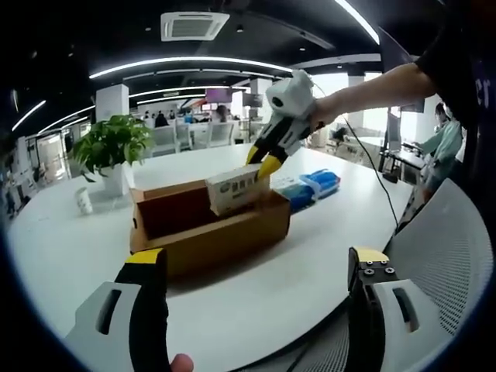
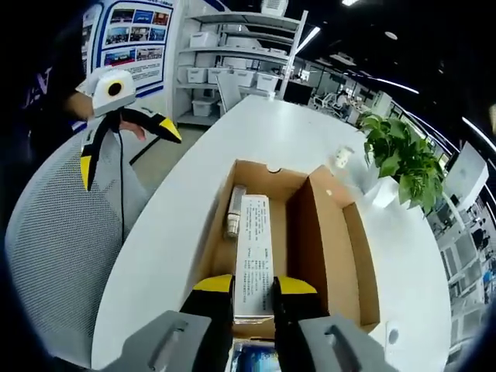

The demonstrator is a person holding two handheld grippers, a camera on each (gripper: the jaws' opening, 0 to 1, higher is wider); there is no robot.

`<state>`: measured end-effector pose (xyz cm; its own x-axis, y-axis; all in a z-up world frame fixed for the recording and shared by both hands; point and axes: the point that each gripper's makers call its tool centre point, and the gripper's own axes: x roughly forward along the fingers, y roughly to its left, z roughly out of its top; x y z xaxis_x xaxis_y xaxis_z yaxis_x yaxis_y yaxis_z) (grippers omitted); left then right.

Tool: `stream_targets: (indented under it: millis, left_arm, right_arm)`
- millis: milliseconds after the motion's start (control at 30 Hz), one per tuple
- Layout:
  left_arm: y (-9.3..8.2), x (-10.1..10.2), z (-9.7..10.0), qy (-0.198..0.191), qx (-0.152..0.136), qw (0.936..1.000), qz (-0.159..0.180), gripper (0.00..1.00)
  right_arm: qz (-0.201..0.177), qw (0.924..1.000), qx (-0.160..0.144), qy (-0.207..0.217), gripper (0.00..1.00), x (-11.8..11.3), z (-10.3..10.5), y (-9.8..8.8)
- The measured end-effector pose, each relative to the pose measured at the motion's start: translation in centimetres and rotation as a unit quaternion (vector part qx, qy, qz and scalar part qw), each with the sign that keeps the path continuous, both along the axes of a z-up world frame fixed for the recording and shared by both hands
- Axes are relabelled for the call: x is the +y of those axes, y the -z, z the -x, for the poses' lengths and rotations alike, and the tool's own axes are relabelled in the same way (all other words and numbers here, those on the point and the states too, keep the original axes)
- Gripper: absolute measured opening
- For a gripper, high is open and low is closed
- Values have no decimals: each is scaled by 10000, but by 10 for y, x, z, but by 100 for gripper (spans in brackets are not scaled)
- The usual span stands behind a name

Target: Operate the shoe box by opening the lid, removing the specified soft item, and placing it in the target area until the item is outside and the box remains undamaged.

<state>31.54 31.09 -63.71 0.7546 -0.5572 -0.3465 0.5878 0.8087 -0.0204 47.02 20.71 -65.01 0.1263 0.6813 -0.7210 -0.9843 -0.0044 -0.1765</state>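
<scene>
An open brown shoe box [image 1: 203,232] lies on the white table [image 1: 70,232], its lid [image 2: 332,240] folded back. My right gripper [image 1: 262,164] is shut on a white soft pack with printed text [image 1: 235,189], lifted partly above the box's rim. In the right gripper view the yellow-tipped jaws [image 2: 253,285] pinch the near end of the pack [image 2: 253,240], over the box's inside [image 2: 263,180]. A slim tube-like item [image 2: 234,211] lies in the box beside the pack. My left gripper [image 1: 257,260] stands open and holds nothing, near the table's edge, short of the box; it is seen open [image 2: 128,151] over a chair.
Blue-and-white packets [image 1: 314,186] lie on the table beside the box. A potted plant [image 1: 112,147] and a small white cup [image 1: 83,201] stand behind it. A grey mesh chair [image 2: 66,232] is at the table's edge. A person's arm [image 1: 372,89] holds the right gripper.
</scene>
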Motion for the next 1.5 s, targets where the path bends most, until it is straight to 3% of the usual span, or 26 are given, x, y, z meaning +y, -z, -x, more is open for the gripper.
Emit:
stream_targets:
  millis: [1100,1500]
  left_arm:
    - [4,-2,2,96,75,9999,-62,96]
    - [6,-1,1,89,82,9999,-104,95]
  right_arm:
    - [-127,9985,-300,440,14,-53,-16,-33]
    - [-51,9978,-387,537,14,-77,-20,-37]
